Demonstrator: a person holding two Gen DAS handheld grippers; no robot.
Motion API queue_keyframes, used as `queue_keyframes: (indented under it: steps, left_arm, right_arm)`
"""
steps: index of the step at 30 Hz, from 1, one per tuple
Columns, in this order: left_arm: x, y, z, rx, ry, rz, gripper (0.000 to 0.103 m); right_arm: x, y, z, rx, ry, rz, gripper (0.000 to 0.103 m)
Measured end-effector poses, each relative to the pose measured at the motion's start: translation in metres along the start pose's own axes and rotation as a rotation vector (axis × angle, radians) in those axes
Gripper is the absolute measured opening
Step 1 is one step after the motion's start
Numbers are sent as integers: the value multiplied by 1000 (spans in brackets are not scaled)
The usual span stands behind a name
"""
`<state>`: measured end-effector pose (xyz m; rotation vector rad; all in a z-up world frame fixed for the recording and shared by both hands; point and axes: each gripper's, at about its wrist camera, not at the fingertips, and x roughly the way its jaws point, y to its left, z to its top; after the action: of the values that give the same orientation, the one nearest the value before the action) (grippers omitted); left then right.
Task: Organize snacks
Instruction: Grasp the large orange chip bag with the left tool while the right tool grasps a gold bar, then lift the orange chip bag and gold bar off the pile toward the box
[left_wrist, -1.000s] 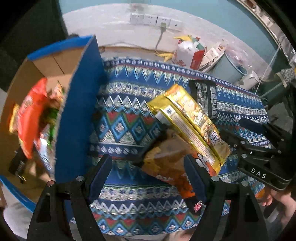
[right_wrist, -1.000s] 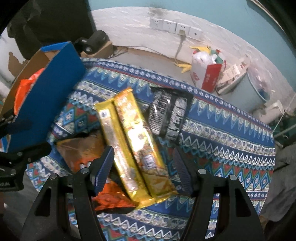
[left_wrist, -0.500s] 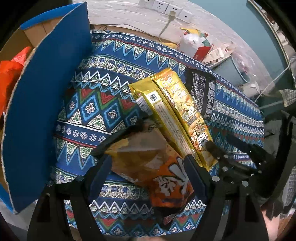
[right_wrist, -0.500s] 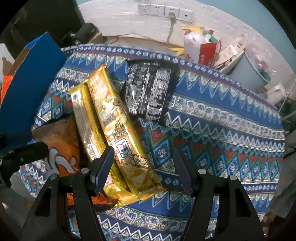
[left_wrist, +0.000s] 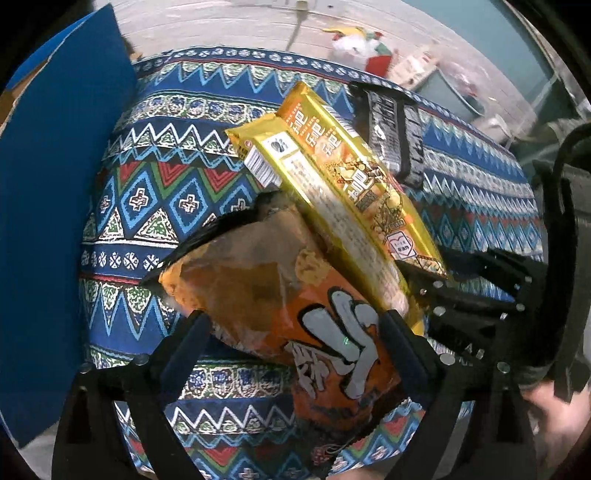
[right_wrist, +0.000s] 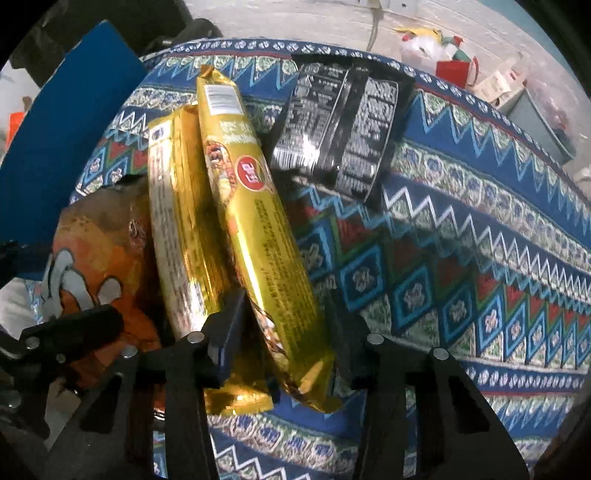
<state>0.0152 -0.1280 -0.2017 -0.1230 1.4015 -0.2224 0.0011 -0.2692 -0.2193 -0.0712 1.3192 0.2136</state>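
Right tool (right_wrist: 286, 321) closing around gold snack pack (right_wrist: 258, 236).

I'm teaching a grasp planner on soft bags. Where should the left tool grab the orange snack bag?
Across the orange snack bag near its lower middle, coming from above: it lies flat, and the left tool already straddles its free long edges.

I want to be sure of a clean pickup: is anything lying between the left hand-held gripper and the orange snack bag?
Nothing visible. The left hand-held gripper already has its open fingers either side of the orange snack bag. The gold packet overlaps only the bag's far right edge.
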Motion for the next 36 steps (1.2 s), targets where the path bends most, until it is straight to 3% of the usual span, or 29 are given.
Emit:
queue_keyframes:
  steps: [5,9,13,18,20,23,27,33,36]
  left_arm:
    - [-7,7,-7,51,7,-58,79]
    - [-15,10,-13,106,0,-32,72]
    - [-20,11,-15,139,5,0,72]
    - [-13,18,-18,104,35,6,85]
    - [-5,18,-16,83,51,-7,85]
    - [1,13,-13,86,55,-8,85]
    - [7,11,-11,89,51,12,86]
    - [16,14,-5,58,67,-5,86]
    - [16,12,-3,82,60,-13,79]
  right_arm:
    - [-9,6,-21,8,18,-29,31]
    - [-17,7,-47,31,39,-58,29]
    - [-25,4,-70,67,76,-83,29]
    - [-35,2,-96,97,123,-72,29]
    - [-37,4,-101,102,116,-76,30]
    - [-37,5,-97,103,87,-75,31]
    - [-35,3,-82,93,48,-44,42]
    - [-29,-6,-52,85,29,-42,43]
    - [-30,-12,-32,88,12,-36,43]
